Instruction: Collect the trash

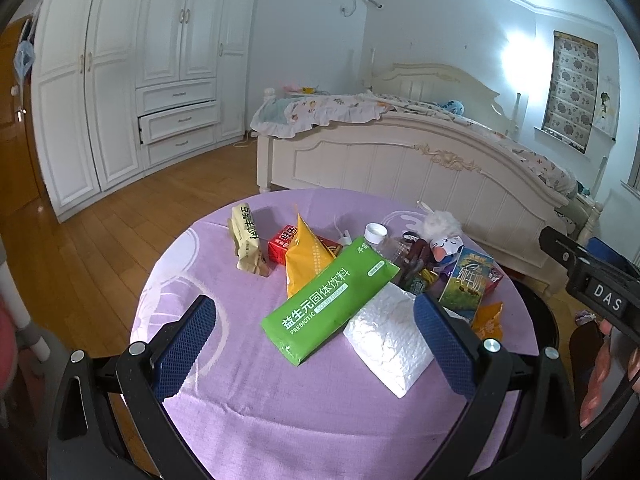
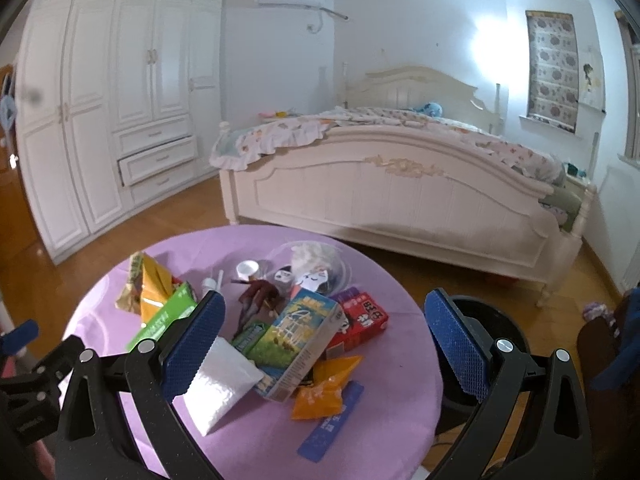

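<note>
While left view hides it | right shows purple sachet [image 2: 331,425] by black bin [image 2: 496,324]

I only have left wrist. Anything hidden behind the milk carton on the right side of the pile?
Observer: Yes, a red snack box lies beside the milk carton, on its far right.
Operator: Where's the bin?
Observer: A black round bin sits just off the table's right edge, behind the right gripper.
Operator: Right gripper holding anything?
Observer: No, its jaws are wide open and empty above the pile.
Operator: Anything else near the front edge?
Observer: A flat blue packet lies partly under the orange wrapper.
</note>
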A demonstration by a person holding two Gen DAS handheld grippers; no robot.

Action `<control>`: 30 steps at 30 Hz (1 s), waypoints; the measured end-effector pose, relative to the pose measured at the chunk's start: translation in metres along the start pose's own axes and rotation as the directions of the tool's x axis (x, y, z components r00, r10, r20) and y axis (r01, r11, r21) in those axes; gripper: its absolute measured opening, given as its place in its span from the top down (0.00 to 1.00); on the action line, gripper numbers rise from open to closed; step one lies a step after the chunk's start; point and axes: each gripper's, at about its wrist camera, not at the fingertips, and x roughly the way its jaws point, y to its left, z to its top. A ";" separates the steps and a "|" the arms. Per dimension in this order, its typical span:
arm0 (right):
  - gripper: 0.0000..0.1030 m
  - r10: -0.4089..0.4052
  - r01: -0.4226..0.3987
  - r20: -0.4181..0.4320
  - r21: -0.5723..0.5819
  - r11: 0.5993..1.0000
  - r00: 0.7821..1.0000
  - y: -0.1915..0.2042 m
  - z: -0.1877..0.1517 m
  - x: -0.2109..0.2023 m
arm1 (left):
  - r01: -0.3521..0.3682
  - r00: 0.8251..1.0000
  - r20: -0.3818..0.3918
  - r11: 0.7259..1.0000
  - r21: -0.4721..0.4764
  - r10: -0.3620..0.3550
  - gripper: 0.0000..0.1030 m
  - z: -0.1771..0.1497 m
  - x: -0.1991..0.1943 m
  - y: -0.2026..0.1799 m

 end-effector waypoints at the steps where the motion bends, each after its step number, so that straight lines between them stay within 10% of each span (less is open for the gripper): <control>1: 0.04 0.002 -0.002 -0.004 -0.001 1.000 1.000 0.001 -0.001 0.001 | -0.001 1.000 -0.002 1.000 0.000 0.001 0.05 0.000 0.001 0.000; 30: 0.04 0.016 -0.017 -0.064 -0.024 1.000 0.998 0.011 -0.007 0.026 | -0.002 0.999 -0.047 1.000 -0.026 0.001 0.05 -0.002 0.014 0.014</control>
